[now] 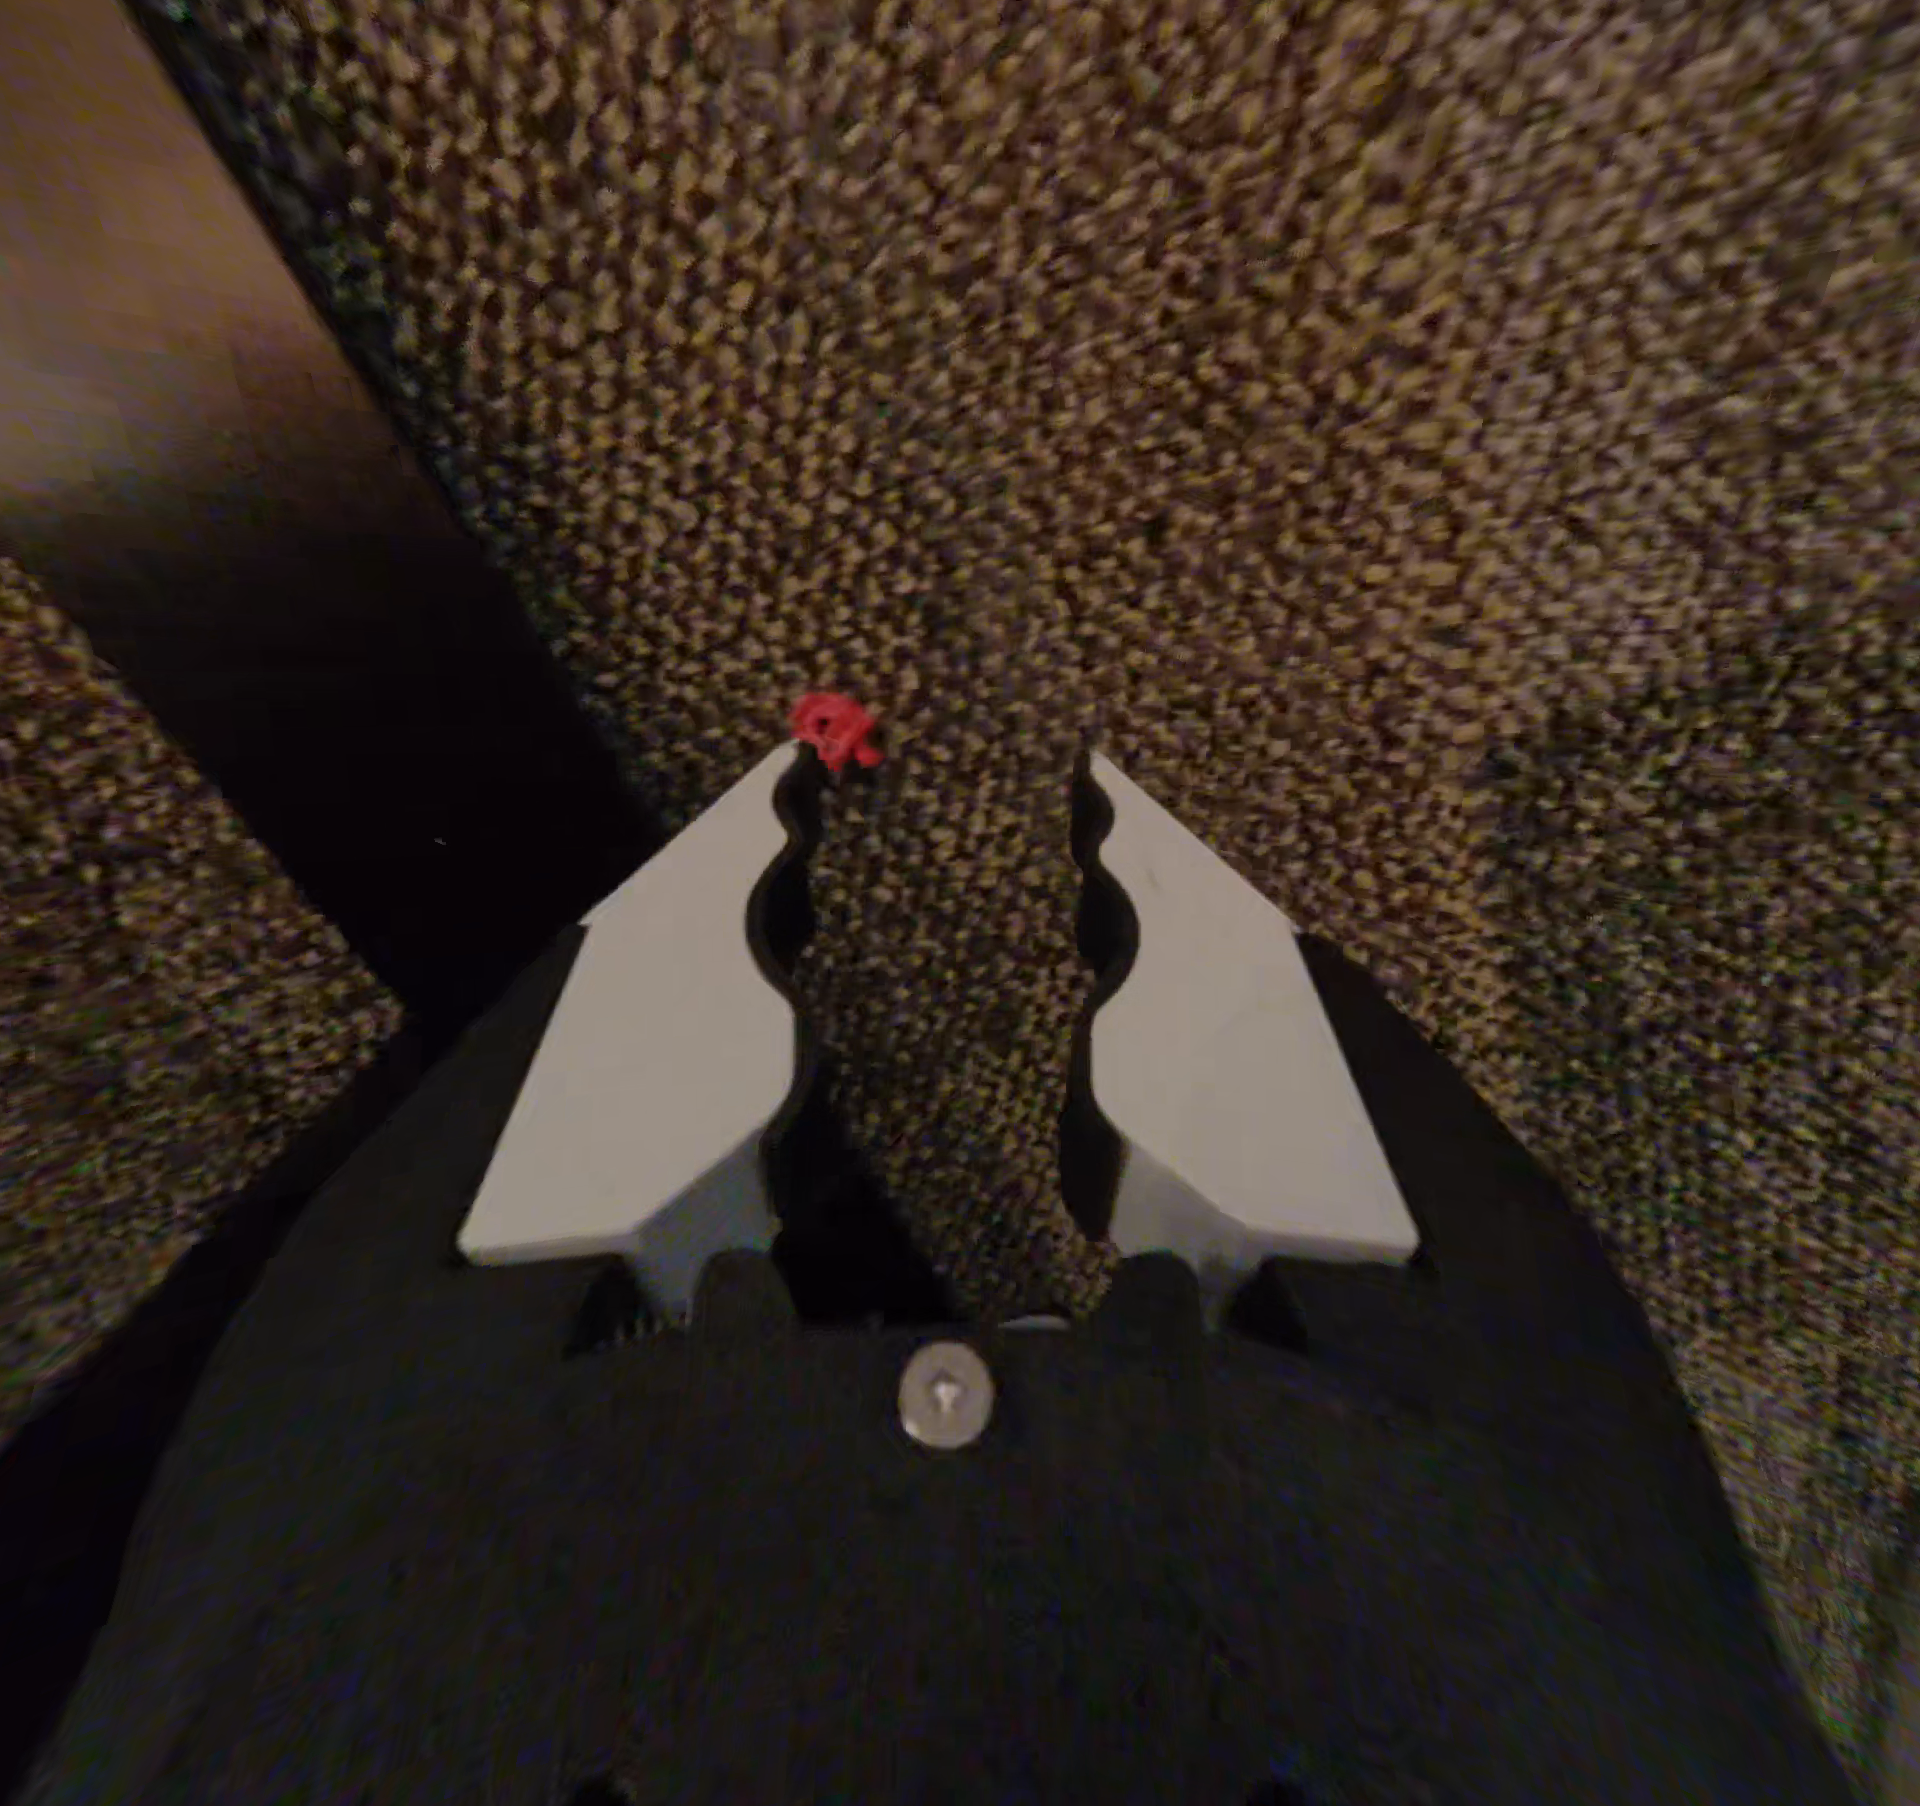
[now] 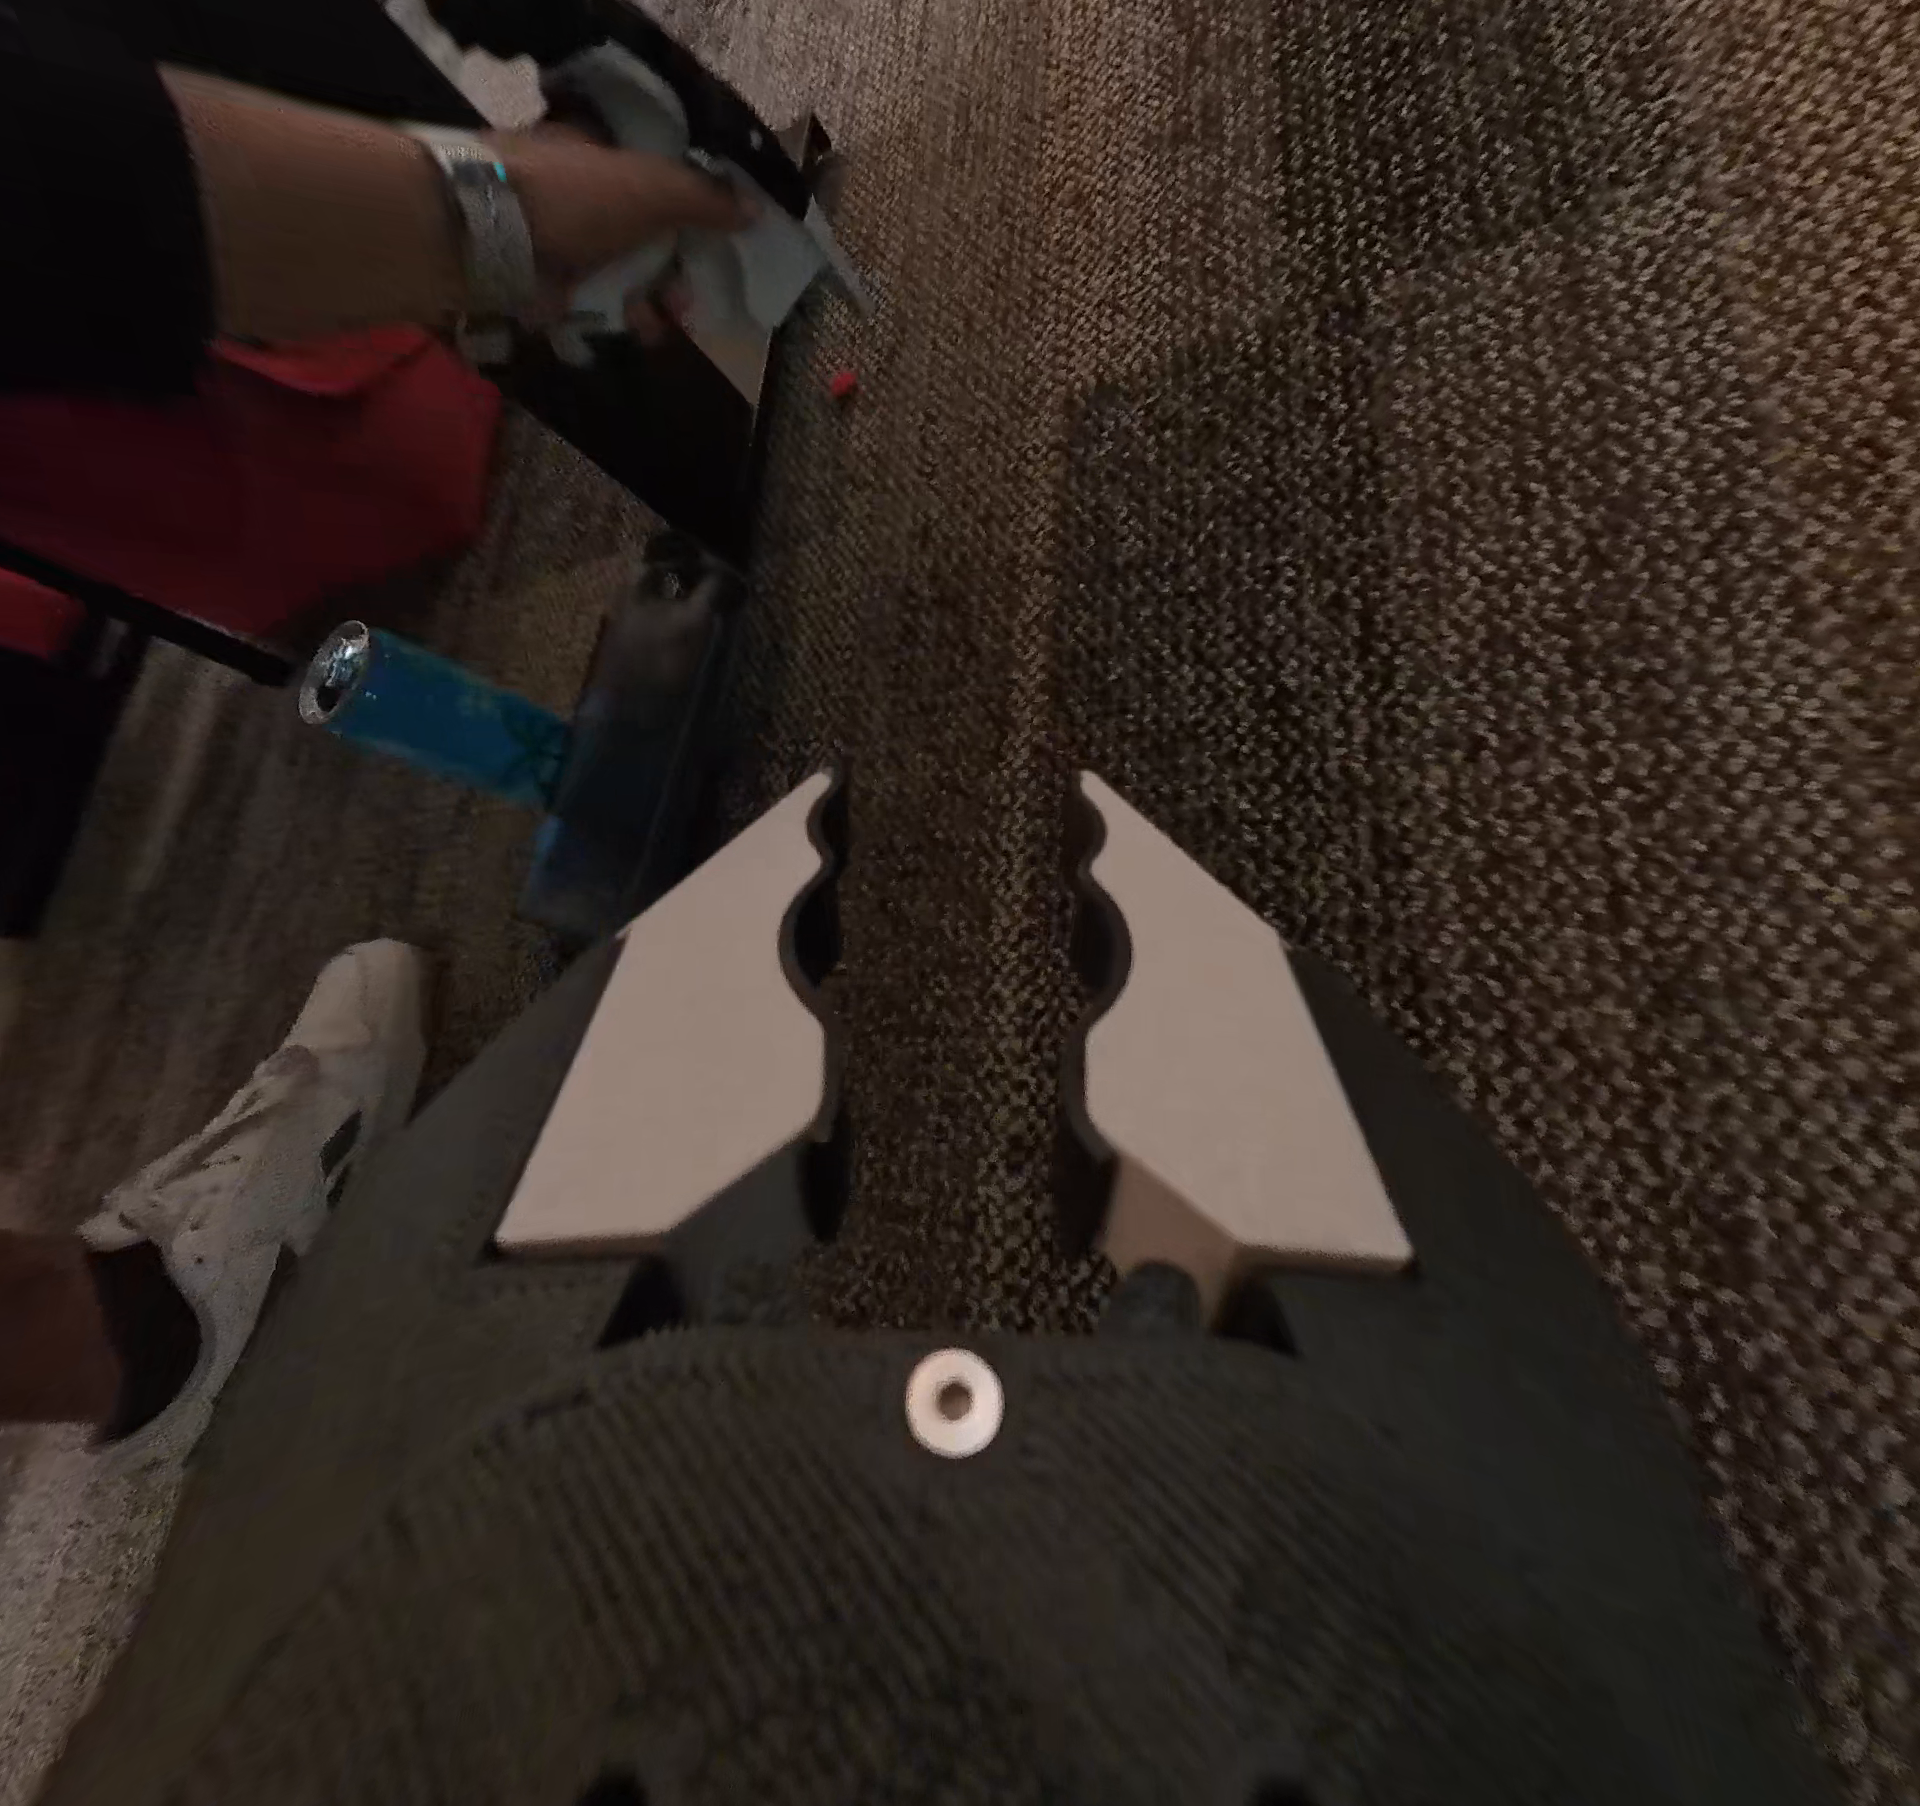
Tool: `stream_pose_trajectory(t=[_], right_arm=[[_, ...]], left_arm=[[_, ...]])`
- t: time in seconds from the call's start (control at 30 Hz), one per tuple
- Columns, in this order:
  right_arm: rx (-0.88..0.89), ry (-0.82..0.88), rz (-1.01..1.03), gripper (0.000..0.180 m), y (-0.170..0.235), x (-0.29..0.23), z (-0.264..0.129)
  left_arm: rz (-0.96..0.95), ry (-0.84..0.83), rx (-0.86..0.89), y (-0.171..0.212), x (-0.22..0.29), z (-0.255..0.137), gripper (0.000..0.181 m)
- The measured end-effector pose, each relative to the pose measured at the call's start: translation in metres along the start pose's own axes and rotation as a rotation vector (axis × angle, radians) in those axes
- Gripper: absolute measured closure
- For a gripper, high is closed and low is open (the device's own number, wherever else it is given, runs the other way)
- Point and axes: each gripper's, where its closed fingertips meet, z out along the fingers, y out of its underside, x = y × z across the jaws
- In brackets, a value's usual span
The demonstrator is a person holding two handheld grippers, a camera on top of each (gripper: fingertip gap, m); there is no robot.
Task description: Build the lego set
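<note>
Left wrist view: speckled brown carpet (image 1: 1247, 302) fills nearly everything, with a dark furniture leg (image 1: 187, 385) slanting across the left side. The left tongs (image 1: 940, 764) hang low over the carpet, spread fairly wide, nothing between them. A small red lego piece (image 1: 834, 730) lies on the carpet right at the tip of the left-hand finger (image 1: 665, 1018), off-centre from the gap; touching it or just beside, cannot tell.

The right wrist view shows the same carpet (image 2: 1455, 613), a person's forearm (image 2: 343, 218) with a wristband reaching toward the floor, a white shoe (image 2: 270, 1133) and a blue cylinder (image 2: 436, 707) on the left. The right tongs (image 2: 958, 785) are also apart and empty, well away from the red piece (image 2: 843, 385), which is a tiny dot near the other tongs.

The step looks like retrieving a piece dropped on the floor. To do it well: slide the left tongs sideways toward the piece until it sits centred in the gap, go down so the tips press slightly into the pile, then close slowly. The piece is tiny and irregular; a fast pinch could flick it or bury it in the carpet.
</note>
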Motion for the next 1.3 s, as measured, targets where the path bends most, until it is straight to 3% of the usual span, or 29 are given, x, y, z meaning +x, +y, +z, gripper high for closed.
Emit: stream_pose_trajectory(t=[0.17, 0.47, 0.6, 0.87, 0.97, 1.07, 1.17, 1.3], right_arm=[[-0.016, -0.021, -0.049, 0.140, -0.008, -0.002, 0.008], [0.058, -0.065, -0.055, 0.142, -0.042, -0.008, 0.014], [0.113, -0.065, -0.065, 0.143, -0.062, -0.004, 0.013], [0.288, -0.063, 0.012, 0.142, -0.128, 0.002, -0.007], [0.363, -0.064, 0.044, 0.143, -0.146, -0.022, -0.028], [0.444, -0.036, 0.054, 0.144, -0.156, -0.045, -0.056], [0.481, -0.010, 0.078, 0.146, -0.158, -0.070, -0.084], [0.557, 0.034, 0.064, 0.147, -0.178, -0.113, -0.130]], left_arm=[[-0.051, 0.025, -0.189, 0.017, -0.006, 0.012, 0.125], [-0.069, -0.032, -0.155, 0.017, -0.017, 0.034, 0.135], [-0.089, -0.066, -0.125, 0.013, -0.023, 0.041, 0.151], [-0.142, 0.023, -0.078, 0.015, -0.006, 0.033, 0.163], [-0.119, 0.068, 0.087, 0.015, 0.019, 0.009, 0.164], [-0.066, 0.135, 0.373, 0.017, 0.067, -0.039, 0.163], [0.016, 0.295, 0.597, 0.043, 0.146, -0.109, 0.163], [0.142, 0.514, 0.732, 0.109, 0.233, -0.224, 0.164]])
